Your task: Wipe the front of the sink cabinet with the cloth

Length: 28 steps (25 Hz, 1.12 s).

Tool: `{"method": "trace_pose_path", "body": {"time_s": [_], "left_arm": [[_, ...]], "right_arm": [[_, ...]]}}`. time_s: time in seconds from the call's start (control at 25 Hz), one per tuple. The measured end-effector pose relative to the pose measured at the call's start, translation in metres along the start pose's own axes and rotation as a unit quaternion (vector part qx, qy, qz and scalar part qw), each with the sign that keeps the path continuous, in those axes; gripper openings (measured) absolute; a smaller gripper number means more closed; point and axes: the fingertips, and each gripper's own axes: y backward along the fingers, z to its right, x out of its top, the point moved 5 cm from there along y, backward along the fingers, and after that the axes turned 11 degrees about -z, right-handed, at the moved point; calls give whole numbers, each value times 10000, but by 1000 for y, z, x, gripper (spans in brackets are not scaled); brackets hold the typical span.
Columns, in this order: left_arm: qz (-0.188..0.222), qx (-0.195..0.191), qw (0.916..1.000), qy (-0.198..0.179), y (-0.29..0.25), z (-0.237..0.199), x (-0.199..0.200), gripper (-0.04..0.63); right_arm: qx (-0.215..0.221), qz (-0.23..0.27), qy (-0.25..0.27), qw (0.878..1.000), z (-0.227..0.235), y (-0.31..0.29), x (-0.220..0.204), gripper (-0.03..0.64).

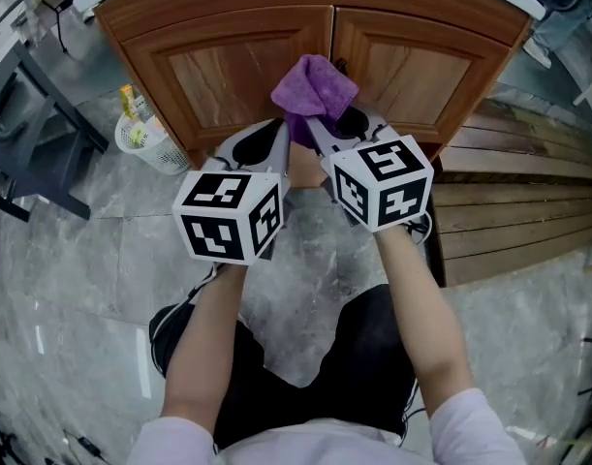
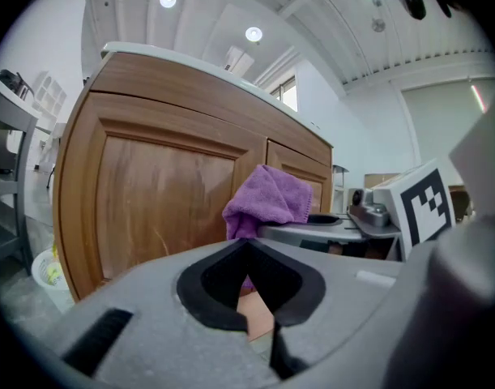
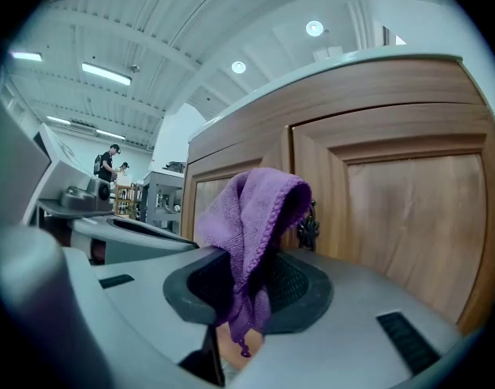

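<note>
A purple cloth (image 1: 313, 89) sticks up from my right gripper (image 1: 320, 136), whose jaws are shut on it; in the right gripper view the cloth (image 3: 251, 225) hangs folded between the jaws, just short of the wooden sink cabinet (image 3: 393, 201). The cabinet's two panelled doors (image 1: 237, 71) fill the top of the head view under a white counter edge. My left gripper (image 1: 266, 143) is beside the right one, shut with nothing in it. From the left gripper view the cloth (image 2: 267, 201) shows to the right, in front of the cabinet (image 2: 166, 201).
A small white basket (image 1: 150, 143) with bottles stands on the marble floor left of the cabinet. A dark metal rack (image 1: 29, 134) is further left. Wooden slats (image 1: 518, 192) lie on the floor at the right. The person's legs are below the grippers.
</note>
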Motion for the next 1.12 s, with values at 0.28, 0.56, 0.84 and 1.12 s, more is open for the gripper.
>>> {"method": "trace_pose_path", "body": {"time_s": [0.28,0.56,0.84,1.12], "left_arm": [[53,-364,9993,-105,-22,25,5,3],[59,-793,9966,-197,-44,54,9,3],[-20,-1185,9923,-350,-64,79,5,3],[-151,-1467,9883,-397,-81,99,-2,3]], "right_arm": [[-392,-55,-18,9992,32,25,-11,77],[-1092,-131,-69,9939,82,47,-22,77],[-1912,-278,-293,9807,142,84,-41,77],[-2451,-535,-398,9672,182,116,-63,77]]}}
